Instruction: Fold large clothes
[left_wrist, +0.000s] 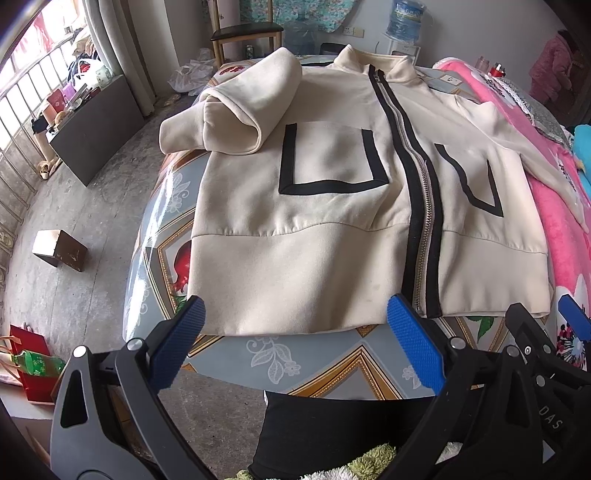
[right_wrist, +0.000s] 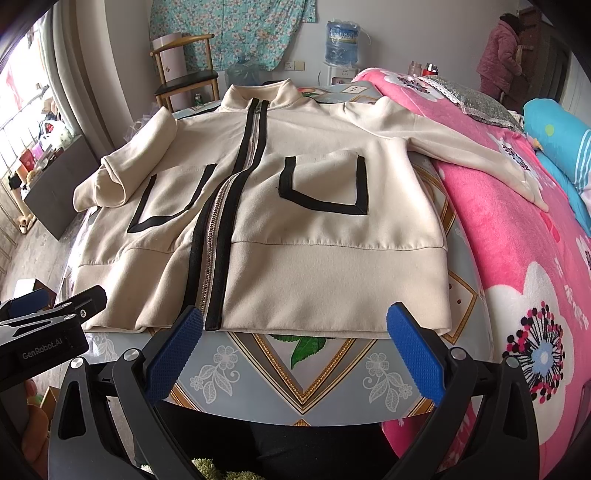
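A cream zip-up jacket (left_wrist: 332, 229) with black trim and two black-edged pockets lies front up on a round table (left_wrist: 317, 362). It also shows in the right wrist view (right_wrist: 303, 236). Its left sleeve (left_wrist: 240, 107) is folded in over the chest. Its right sleeve (right_wrist: 461, 144) stretches out onto a pink blanket. My left gripper (left_wrist: 295, 314) is open and empty just short of the jacket's hem. My right gripper (right_wrist: 295, 321) is open and empty at the hem near the zipper's lower end. The left gripper also shows in the right wrist view (right_wrist: 55, 306).
A bed with a pink flowered blanket (right_wrist: 517, 258) borders the table on the right. A wooden chair (right_wrist: 184, 81) and water bottles (right_wrist: 341, 42) stand behind the table. A dark cabinet (left_wrist: 96, 129), a small box (left_wrist: 61, 249) and a red bag (left_wrist: 31, 365) sit on the floor at left.
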